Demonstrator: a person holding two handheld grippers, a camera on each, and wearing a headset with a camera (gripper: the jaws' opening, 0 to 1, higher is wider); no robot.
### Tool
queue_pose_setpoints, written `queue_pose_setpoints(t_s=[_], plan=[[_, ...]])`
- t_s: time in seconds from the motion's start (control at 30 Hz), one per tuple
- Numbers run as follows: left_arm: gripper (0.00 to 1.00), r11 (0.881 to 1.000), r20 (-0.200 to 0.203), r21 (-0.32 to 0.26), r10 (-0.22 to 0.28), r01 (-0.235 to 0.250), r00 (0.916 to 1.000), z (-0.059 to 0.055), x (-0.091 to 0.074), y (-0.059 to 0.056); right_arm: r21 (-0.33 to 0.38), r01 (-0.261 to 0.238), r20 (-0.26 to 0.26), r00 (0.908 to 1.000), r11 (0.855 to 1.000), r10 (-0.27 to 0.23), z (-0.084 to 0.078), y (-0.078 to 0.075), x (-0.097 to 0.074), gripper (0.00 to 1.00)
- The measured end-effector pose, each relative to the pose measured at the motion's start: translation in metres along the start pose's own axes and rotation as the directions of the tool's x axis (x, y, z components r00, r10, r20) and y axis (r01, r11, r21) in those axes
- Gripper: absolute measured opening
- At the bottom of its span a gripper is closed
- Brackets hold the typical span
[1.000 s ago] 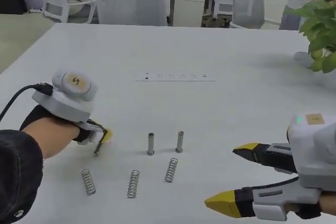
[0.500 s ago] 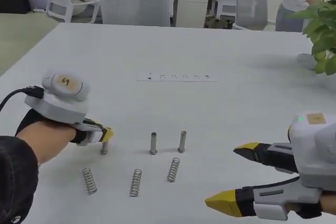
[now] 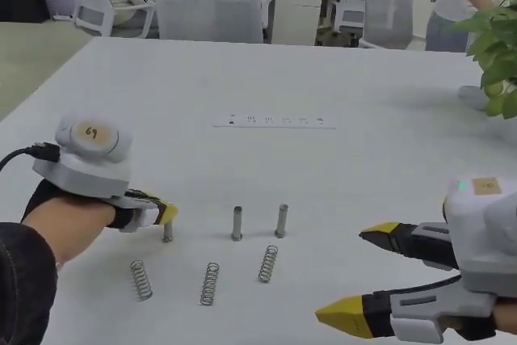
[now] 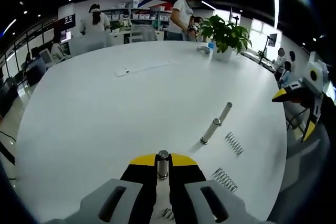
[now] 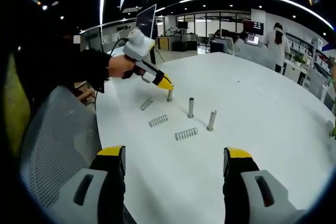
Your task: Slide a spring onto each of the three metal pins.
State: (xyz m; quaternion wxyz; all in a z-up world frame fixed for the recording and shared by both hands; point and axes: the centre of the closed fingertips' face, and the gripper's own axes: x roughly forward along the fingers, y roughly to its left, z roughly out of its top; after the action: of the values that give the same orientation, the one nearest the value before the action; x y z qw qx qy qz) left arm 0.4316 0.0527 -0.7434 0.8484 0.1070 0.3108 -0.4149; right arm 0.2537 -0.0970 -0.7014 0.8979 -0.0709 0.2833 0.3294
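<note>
I have my left gripper (image 4: pixel 163 159) pinched on the leftmost metal pin (image 4: pixel 163 165), which stands upright on the white table (image 3: pixel 363 159) between the yellow tips, springs (image 3: pixel 209 283) lying nearby, while my right gripper (image 5: pixel 173 163) gapes wide, holding nothing.

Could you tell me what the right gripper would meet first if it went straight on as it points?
Probably the nearest spring, lying on the table just ahead of the open right gripper; its height above the table is unclear.
</note>
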Motion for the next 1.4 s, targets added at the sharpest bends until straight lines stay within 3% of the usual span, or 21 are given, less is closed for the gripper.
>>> queue_pose_setpoints(t_s=[0.57, 0.83, 1.1, 1.4], plan=[[0.00, 1.000, 0.036, -0.017, 0.001, 0.000, 0.9993, 0.0023, 0.0019, -0.0033, -0.006, -0.001, -0.002, 1.0000, 1.000, 0.001, 0.0014, 0.0006, -0.0015, 0.75], [0.00, 0.999, 0.083, -0.052, 0.008, -0.004, 0.9965, 0.0020, 0.0008, -0.0026, -0.007, -0.004, -0.002, 1.0000, 1.000, 0.004, 0.0022, 0.0007, -0.0010, 0.75], [0.00, 1.000, 0.111, -0.018, 0.004, -0.002, 0.9938, 0.0023, 0.0010, -0.0050, -0.008, -0.006, -0.002, 1.0000, 1.000, 0.006, 0.0023, 0.0015, -0.0003, 0.75], [0.00, 1.000, 0.112, 0.013, -0.004, 0.002, 0.9936, 0.0017, 0.0011, -0.0063, -0.011, -0.008, -0.002, 1.0000, 1.000, 0.008, 0.0034, 0.0024, 0.0004, 0.75]])
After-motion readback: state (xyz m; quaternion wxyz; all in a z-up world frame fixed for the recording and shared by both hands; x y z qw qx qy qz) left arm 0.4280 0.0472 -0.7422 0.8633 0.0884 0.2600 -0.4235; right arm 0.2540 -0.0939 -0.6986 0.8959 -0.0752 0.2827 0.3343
